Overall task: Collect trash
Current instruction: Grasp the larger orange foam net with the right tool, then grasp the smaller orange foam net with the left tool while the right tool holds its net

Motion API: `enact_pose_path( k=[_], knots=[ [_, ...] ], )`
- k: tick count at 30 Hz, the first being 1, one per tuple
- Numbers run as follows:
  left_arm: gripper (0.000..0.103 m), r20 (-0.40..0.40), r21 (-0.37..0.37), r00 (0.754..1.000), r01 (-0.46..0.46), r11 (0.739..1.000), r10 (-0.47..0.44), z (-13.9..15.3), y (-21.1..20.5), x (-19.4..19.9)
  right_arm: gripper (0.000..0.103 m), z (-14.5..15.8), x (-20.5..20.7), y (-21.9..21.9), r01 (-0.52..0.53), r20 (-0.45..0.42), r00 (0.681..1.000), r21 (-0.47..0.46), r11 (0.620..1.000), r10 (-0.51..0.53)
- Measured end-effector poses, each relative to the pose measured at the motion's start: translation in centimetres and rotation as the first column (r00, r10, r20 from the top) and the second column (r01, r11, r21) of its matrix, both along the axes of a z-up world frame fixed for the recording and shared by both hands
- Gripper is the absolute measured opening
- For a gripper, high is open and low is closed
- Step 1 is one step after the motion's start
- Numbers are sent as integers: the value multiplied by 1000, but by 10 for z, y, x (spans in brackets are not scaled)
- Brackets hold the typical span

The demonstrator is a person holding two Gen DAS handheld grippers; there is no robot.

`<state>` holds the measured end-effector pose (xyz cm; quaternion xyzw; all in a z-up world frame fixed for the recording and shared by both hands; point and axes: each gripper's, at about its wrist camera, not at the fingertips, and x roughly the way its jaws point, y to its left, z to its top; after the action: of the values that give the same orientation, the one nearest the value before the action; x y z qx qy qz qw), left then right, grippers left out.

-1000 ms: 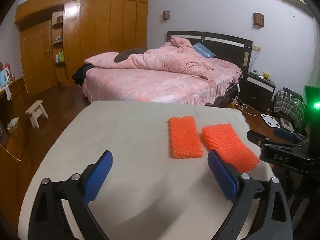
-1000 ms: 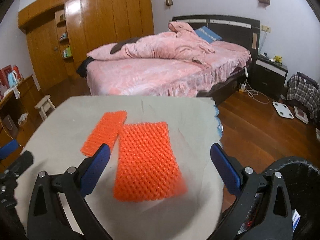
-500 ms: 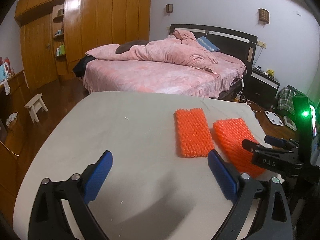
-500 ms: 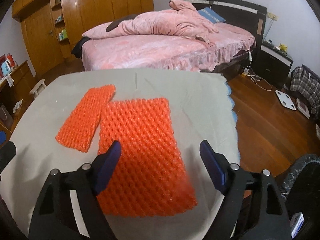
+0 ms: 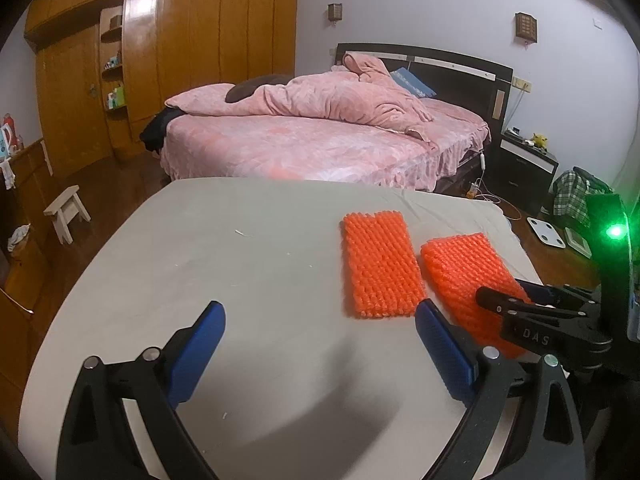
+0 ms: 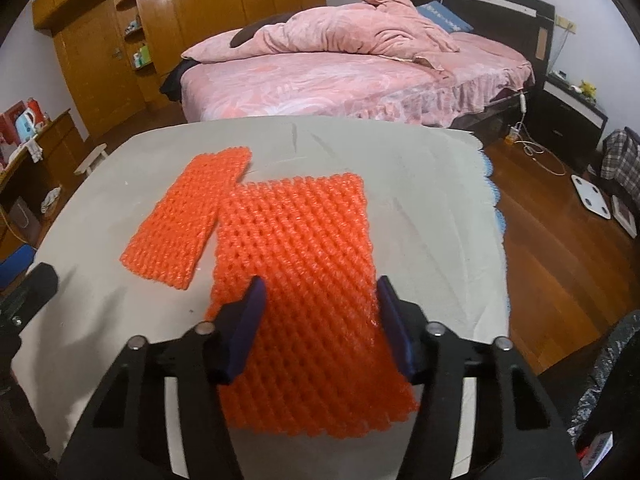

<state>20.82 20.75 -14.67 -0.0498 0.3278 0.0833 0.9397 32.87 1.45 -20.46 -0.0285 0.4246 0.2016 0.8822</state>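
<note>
On a table draped in grey-white cloth (image 6: 420,208), the right gripper (image 6: 318,300), its jaws just closing, straddles the larger orange foam-mesh sleeve (image 6: 296,264) near the table's right edge; whether the pads press it cannot be told. The left gripper (image 5: 320,340) hangs wide open over bare cloth, beside the smaller orange foam-mesh sleeve (image 5: 378,264).
</note>
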Motion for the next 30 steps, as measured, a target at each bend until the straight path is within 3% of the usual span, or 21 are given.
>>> enact_pose_path(
  k=[4,9,17,23,27,30],
  knots=[
    [94,-9,-2,1000,5,1000,-5,-2,-4,4,34,3,-2,0,-13,4,1000,22,1000,13],
    [94,-19,2,1000,20,1000,-20,-5,-10,16,14,10,-6,1,-35,30,999,40,999,34],
    [92,-34,16,998,45,999,-45,-7,-16,52,13,21,-2,-19,41,40,998,89,995,-45],
    [81,-99,-15,993,61,998,-62,-24,-18,83,13,23,1,-28,58,46,997,97,994,-63],
    [64,-163,-44,982,85,995,-91,-40,-20,94,13,22,4,-31,58,41,997,107,993,-63],
    [53,-169,-73,977,116,991,-127,-42,-22,96,13,19,5,-31,59,36,997,107,993,-63]
  ],
)
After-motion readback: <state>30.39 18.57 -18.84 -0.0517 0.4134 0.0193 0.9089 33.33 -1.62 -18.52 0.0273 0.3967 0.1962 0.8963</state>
